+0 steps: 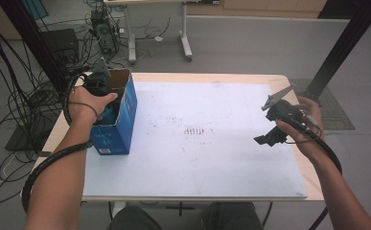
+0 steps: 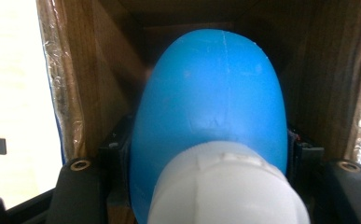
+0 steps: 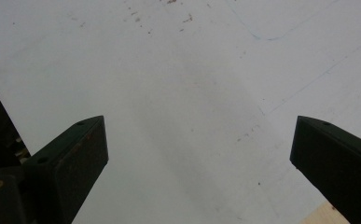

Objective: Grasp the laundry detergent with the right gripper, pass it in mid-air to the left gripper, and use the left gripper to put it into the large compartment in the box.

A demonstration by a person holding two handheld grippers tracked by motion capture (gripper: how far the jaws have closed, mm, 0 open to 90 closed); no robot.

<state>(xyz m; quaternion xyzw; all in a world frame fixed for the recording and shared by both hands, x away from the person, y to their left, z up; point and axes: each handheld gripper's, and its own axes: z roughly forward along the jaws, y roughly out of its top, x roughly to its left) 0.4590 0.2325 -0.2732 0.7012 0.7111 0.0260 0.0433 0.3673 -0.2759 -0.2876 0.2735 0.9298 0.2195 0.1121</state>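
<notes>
An open blue cardboard box [image 1: 121, 127] stands on the left side of the white table mat [image 1: 207, 158]. My left gripper [image 1: 98, 80] reaches down into the box from above, its fingertips hidden by the box wall. In the left gripper view my left gripper [image 2: 209, 145] is shut on a rounded blue object with a white end [image 2: 211, 102], deep between the brown inner walls of the box [image 2: 89, 70]. My right gripper [image 1: 269, 138] hovers over the right part of the mat. Its jaws stand wide apart, so my right gripper [image 3: 199, 130] is open with nothing between them.
The wooden table edge [image 1: 312, 172] runs around the mat. A black post [image 1: 339, 48] rises behind the right corner. Cables and equipment [image 1: 99, 28] lie on the floor at the back left, and a desk leg [image 1: 185, 40] stands behind the table.
</notes>
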